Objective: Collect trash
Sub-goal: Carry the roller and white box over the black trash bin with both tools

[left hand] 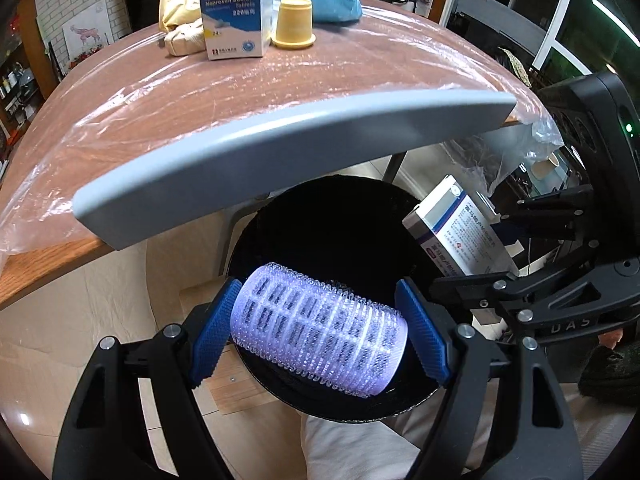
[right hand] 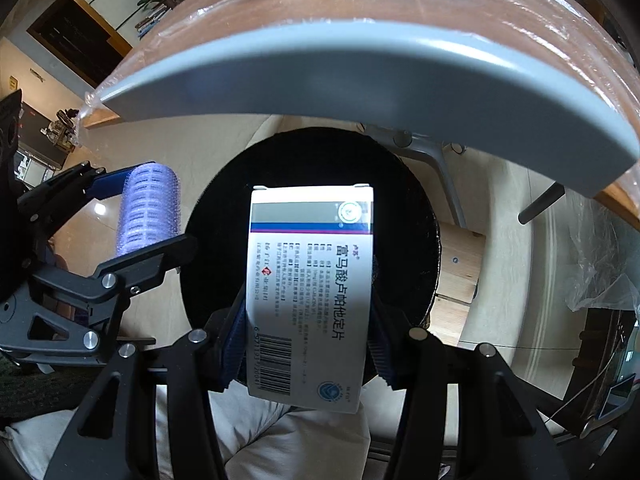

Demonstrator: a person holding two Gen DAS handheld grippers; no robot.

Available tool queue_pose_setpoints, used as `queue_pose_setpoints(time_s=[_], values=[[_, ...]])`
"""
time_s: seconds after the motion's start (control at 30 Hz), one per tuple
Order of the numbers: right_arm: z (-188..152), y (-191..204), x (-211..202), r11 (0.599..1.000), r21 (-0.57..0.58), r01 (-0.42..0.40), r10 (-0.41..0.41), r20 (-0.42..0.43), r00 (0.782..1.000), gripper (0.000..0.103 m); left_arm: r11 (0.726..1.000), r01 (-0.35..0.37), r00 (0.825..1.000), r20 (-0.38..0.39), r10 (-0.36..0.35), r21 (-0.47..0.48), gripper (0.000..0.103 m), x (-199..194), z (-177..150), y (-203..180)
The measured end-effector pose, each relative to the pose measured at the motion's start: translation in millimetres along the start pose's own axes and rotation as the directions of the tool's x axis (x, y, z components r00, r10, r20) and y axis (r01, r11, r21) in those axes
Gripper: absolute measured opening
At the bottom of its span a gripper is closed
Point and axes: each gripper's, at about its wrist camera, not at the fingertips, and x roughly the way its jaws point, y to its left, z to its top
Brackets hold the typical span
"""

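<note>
Over the black bin (left hand: 320,216), both grippers point down so their loads can drop inside: the left gripper (left hand: 320,330) clamps a purple hair roller (left hand: 320,330) by its 2 ends, and the right gripper (right hand: 306,340) pinches a white medicine box (right hand: 310,280). A grey chair back (right hand: 360,80) overhangs the bin's far rim, while another box (left hand: 234,12) and a yellow cup (left hand: 294,22) wait on the table (left hand: 360,72).

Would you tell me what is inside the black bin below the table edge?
Inside the black bin only darkness shows; no contents can be made out. The hair roller in the left gripper and the medicine box in the right gripper cover much of its opening.
</note>
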Motion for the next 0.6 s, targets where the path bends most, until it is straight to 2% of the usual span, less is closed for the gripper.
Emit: queue_pose_setpoints(time_s=[0.6], values=[[-3.2, 10.2, 18.6, 0.999, -0.009, 0.036, -0.036, -0.044, 0.998, 0.051, 1.000, -0.007, 0.999, -0.043, 0.008, 0.019, 0.079, 22.8, -1.3, -1.1]])
